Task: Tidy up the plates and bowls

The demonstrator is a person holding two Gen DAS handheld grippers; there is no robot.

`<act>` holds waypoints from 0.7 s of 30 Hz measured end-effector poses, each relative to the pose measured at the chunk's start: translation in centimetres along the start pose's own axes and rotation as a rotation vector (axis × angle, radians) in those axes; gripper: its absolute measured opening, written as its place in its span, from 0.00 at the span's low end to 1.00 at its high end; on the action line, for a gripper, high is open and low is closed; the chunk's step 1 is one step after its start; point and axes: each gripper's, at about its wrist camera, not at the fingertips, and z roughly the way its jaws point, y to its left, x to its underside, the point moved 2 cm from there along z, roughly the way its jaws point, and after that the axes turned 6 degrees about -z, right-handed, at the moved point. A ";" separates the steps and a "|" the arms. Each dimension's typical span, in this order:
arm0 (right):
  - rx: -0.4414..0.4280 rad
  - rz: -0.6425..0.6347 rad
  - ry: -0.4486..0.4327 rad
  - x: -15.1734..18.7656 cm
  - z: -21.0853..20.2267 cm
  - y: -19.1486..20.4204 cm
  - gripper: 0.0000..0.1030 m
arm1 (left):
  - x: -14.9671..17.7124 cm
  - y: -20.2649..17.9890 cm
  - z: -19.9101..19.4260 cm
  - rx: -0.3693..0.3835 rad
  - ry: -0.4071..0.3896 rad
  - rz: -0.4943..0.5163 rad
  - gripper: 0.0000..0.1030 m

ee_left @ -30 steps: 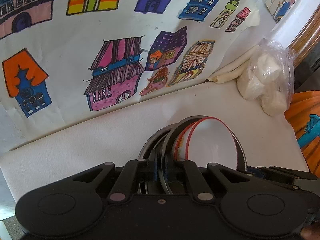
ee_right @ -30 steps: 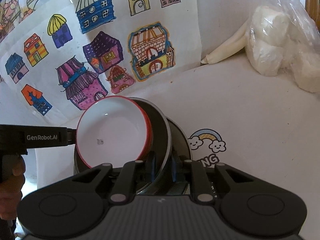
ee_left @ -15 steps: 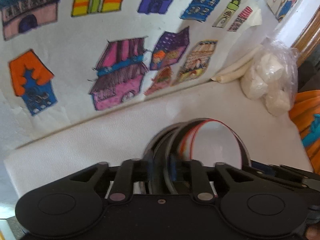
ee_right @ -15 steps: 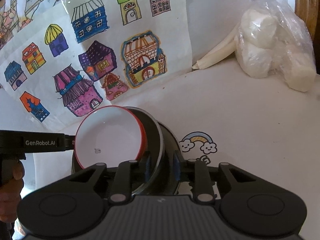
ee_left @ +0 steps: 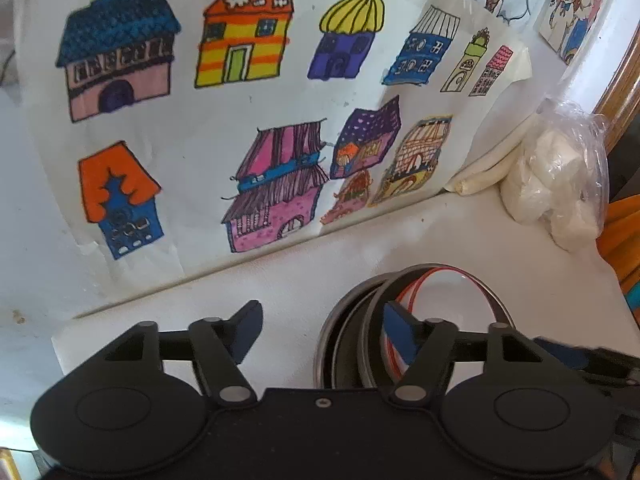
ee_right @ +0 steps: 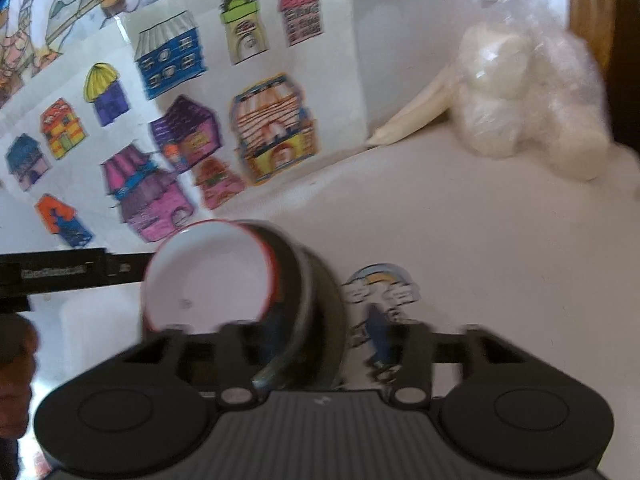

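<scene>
The nested bowls (ee_left: 416, 320) are seated on the white worktop (ee_left: 280, 280), near the house drawings (ee_left: 276, 184). The jaws of the left gripper (ee_left: 324, 328) and right gripper (ee_right: 316, 340) are spread wide, nothing being grasped.

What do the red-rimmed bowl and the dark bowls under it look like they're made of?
Red-rimmed bowl: likely glazed ceramic or melamine; smooth glossy white inside, thin painted red rim. Dark bowls: probably metal, given thin silvery rims with a dull sheen, though dark-glazed ceramic is possible. Blur in the right wrist view leaves this open.
</scene>
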 end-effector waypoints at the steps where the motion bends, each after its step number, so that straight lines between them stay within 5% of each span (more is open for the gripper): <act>1: 0.006 -0.001 -0.014 0.1 -0.3 -0.1 0.66 | 0.0 0.0 -0.2 -0.003 -0.005 -0.001 0.72; 21: -0.010 0.018 -0.119 0.6 -6.2 0.7 0.95 | 1.6 0.2 -5.4 0.027 -0.104 0.032 0.96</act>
